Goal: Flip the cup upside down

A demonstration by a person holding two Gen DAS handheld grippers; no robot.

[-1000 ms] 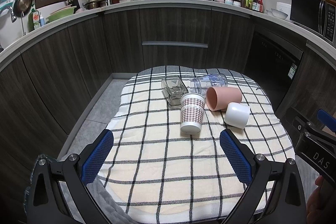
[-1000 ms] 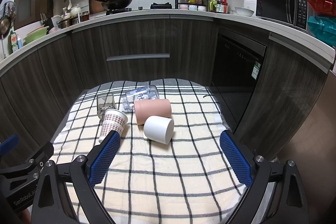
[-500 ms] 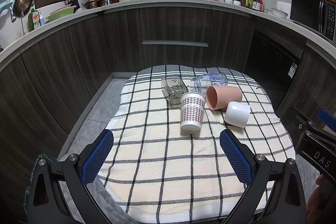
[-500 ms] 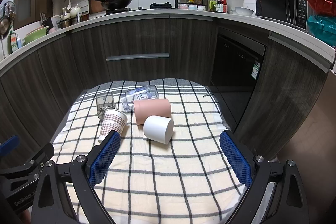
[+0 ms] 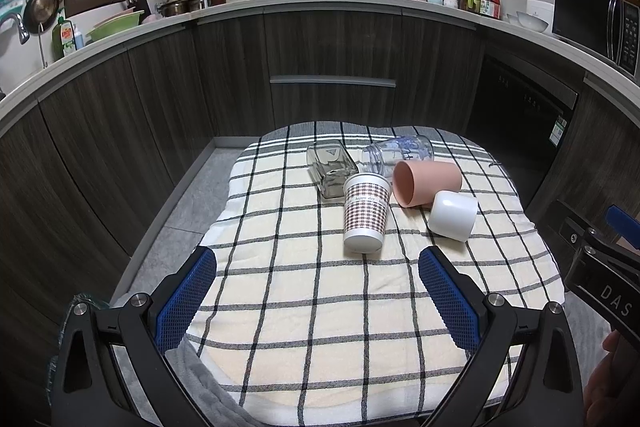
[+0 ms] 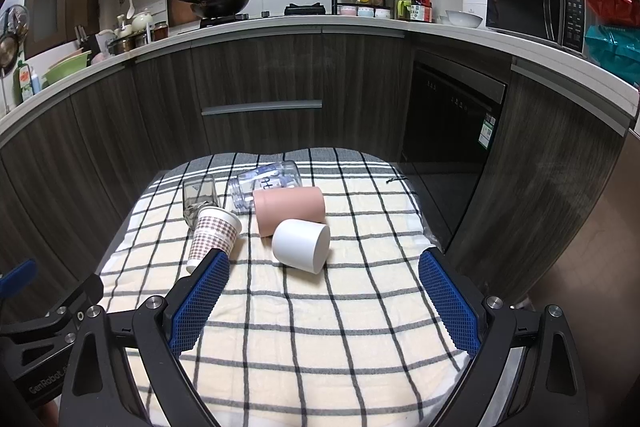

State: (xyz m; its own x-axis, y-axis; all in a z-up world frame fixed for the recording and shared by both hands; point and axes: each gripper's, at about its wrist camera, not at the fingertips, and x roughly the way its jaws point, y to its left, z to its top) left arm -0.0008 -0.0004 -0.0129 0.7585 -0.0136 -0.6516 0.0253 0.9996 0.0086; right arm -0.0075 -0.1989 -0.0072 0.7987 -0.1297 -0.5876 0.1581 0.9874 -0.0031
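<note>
Several cups lie on their sides in a cluster on a checked cloth (image 5: 304, 307): a brown-patterned paper cup (image 5: 366, 213) (image 6: 212, 237), a pink cup (image 5: 426, 183) (image 6: 290, 211), a white cup (image 5: 454, 215) (image 6: 302, 245), a square glass (image 5: 330, 167) (image 6: 198, 201) and a clear printed glass (image 5: 398, 155) (image 6: 266, 185). My left gripper (image 5: 318, 297) is open and empty, short of the paper cup. My right gripper (image 6: 324, 303) is open and empty, short of the white cup.
The cloth covers a small low table (image 6: 400, 327) with floor on both sides. Dark cabinets (image 5: 332, 75) curve behind it. A dishwasher (image 6: 452, 131) stands at the right. The right gripper's body shows in the left wrist view (image 5: 600, 279).
</note>
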